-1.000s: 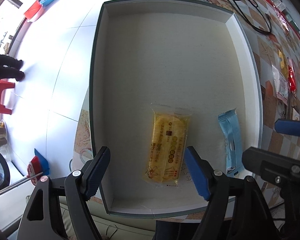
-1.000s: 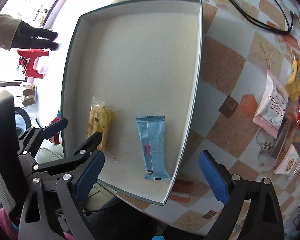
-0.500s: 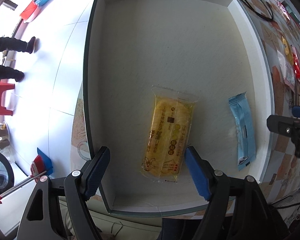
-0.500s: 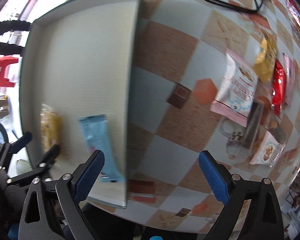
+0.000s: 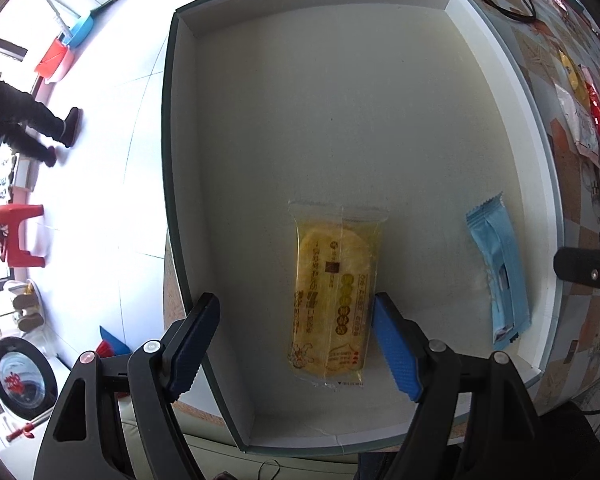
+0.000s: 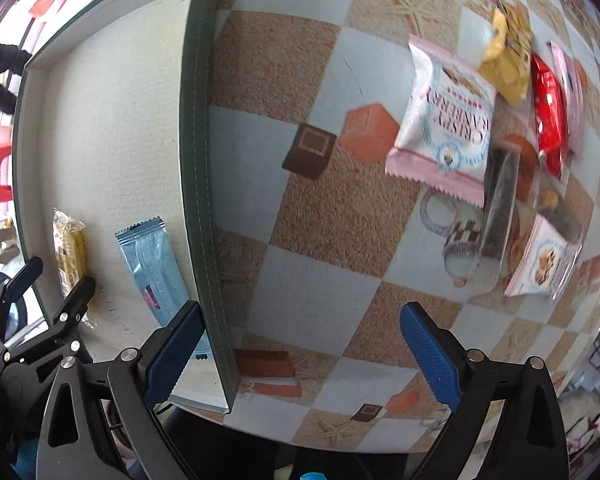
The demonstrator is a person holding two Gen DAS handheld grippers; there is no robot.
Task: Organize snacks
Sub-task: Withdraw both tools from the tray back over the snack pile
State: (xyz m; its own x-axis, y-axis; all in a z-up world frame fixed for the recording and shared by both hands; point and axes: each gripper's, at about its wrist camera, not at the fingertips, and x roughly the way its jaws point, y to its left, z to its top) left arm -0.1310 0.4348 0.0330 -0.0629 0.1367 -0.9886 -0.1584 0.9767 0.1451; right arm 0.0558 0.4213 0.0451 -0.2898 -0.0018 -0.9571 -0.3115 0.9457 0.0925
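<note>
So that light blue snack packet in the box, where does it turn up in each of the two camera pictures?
Left wrist view: the blue packet lies at the right of the picture, inside the box, close to its right wall.
Right wrist view: the blue packet lies at lower left, just left of the box's dark green wall.
Shared landmark: the yellow packet, which lies to its left in both views.

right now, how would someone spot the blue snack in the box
Find the shallow white box on the checkered table. Two packets lie inside it; the blue snack is the narrow light-blue wrapper against the wall nearest the loose snacks, beside the wider yellow packet.
</note>
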